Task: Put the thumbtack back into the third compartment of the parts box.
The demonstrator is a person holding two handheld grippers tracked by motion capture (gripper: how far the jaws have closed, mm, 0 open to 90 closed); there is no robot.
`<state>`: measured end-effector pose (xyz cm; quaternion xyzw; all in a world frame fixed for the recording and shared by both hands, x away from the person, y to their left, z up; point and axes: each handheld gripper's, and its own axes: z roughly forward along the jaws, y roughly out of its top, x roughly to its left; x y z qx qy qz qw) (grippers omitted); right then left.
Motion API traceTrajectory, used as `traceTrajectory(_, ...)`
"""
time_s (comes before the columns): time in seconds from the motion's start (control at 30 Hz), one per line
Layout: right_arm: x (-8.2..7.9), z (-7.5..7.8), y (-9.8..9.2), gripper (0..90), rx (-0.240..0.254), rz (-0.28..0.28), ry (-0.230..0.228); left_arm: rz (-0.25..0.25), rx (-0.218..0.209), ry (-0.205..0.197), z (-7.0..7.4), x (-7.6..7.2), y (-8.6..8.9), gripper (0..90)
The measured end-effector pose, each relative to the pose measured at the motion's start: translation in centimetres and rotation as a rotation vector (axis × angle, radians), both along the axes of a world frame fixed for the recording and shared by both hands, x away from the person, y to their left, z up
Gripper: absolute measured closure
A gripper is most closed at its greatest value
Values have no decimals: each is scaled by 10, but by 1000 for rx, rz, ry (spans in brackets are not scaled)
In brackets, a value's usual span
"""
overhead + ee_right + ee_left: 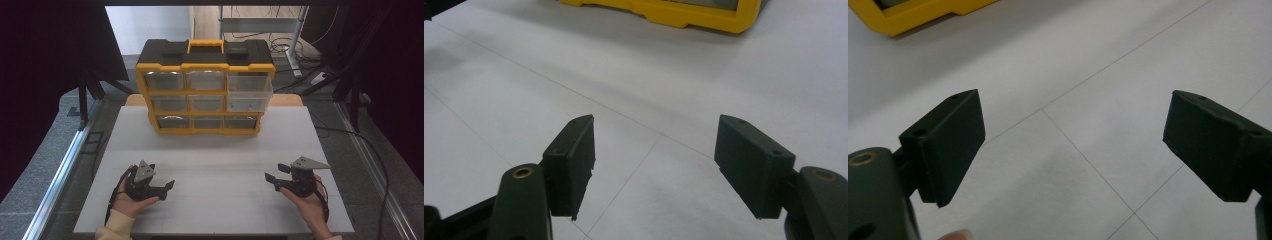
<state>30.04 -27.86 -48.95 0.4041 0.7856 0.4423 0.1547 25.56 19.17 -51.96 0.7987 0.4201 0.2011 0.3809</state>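
The yellow-and-black plastic drawer organiser (205, 87) is standing at the far middle of the white table (215, 200), its long axis running across. The left gripper (167, 186) and right gripper (271, 177) are resting near the front edge, jaws wide apart and holding nothing. One clear right-hand drawer (248, 93) is jutting out, probably nearer the right gripper.

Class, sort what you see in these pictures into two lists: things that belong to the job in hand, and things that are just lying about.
Belonging to the job:
- left gripper, open, held low over the table
- right gripper, open, held low
- yellow drawer organiser, with its pulled-out drawer

Just lying about:
- cables on the floor behind
- metal frame leg
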Motion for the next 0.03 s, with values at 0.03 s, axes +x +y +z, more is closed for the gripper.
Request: traceTrajectory(0.03, 0, -1, 0, 327, 0, 6, -1, 0, 0, 0, 0, 0, 0, 101)
